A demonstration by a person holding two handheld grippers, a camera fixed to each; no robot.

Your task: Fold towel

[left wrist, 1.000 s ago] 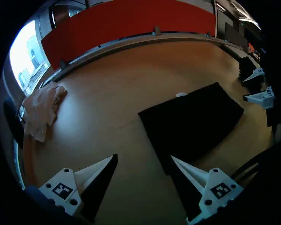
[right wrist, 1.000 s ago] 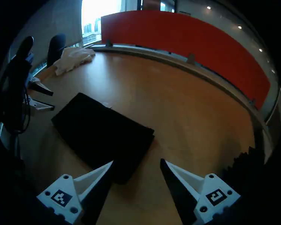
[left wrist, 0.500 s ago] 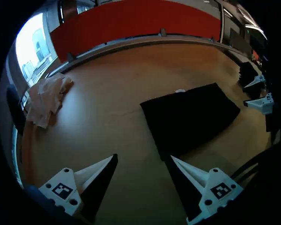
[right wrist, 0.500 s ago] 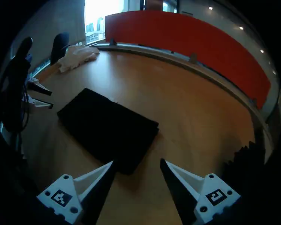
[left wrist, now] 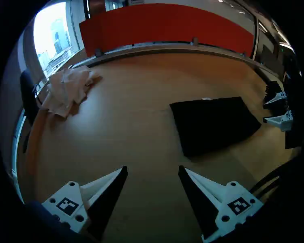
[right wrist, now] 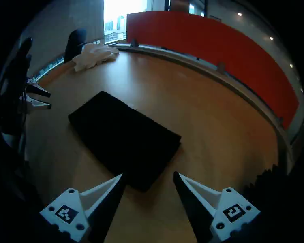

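Black towel [right wrist: 123, 137] lies on wooden table [left wrist: 123, 121] as neat compact rectangle: folding looks done. Left gripper [left wrist: 152, 167], right gripper [right wrist: 148, 174]: both spread apart, holding nothing. Crumpled white cloth [left wrist: 67, 89] at far edge, maybe 1 more.

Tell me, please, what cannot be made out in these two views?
Black towel: its layers and fold lines are too dark in both views.
White speck at its far edge, left gripper view: too small to identify.
Pale cloth heap: crumpled and far off, so its kind is unclear.
Right hand-held gripper, left gripper view: its body is lost in shadow.
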